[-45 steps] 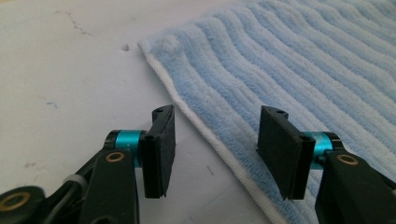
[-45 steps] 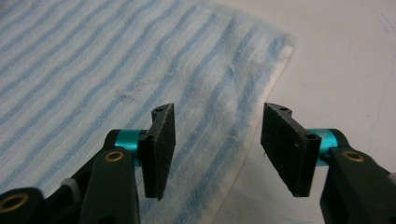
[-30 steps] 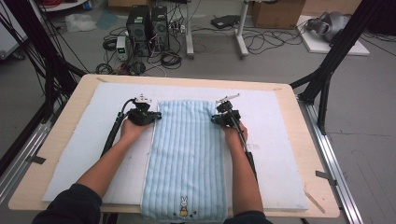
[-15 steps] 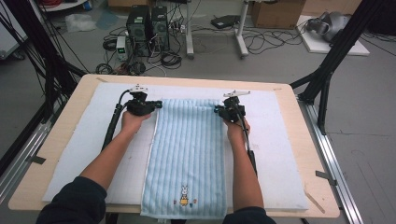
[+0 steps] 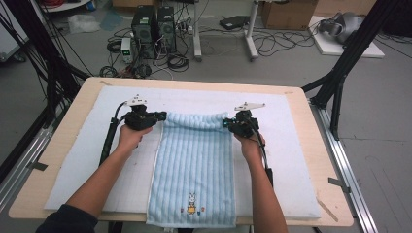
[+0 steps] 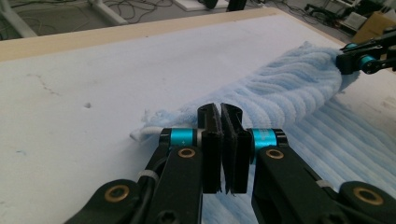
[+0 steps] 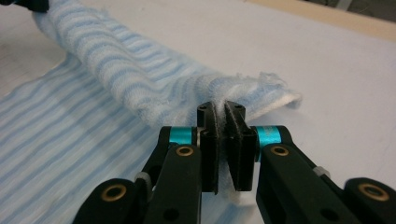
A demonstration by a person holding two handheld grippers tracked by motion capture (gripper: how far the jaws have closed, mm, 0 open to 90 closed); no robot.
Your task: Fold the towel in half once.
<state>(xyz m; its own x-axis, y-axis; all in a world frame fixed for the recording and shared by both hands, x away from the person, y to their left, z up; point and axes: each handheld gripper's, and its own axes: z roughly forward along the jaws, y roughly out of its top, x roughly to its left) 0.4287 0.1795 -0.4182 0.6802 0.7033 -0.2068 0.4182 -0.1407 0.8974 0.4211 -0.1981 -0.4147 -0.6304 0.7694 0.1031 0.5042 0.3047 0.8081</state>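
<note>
A light blue striped towel (image 5: 194,165) with a small rabbit picture near its front end lies lengthwise on the white mat (image 5: 291,145). Its far edge is raised into a loose roll between my two grippers. My left gripper (image 5: 162,115) is shut on the far left corner, seen up close in the left gripper view (image 6: 220,121), with the towel (image 6: 299,88) stretching away to the right gripper (image 6: 359,60). My right gripper (image 5: 227,124) is shut on the far right corner; fabric shows between its jaws (image 7: 220,116), and the rolled towel (image 7: 116,79) runs off to the upper left.
The mat covers most of a wooden table (image 5: 73,111). Bare mat lies on both sides of the towel and beyond it. The towel's front end hangs a little over the table's near edge. Computers and cables (image 5: 155,29) are on the floor behind the table.
Both grippers slid the towel away from the person, then came back a little. The towel's far edge, flat before, now stands up as a roll between them.
</note>
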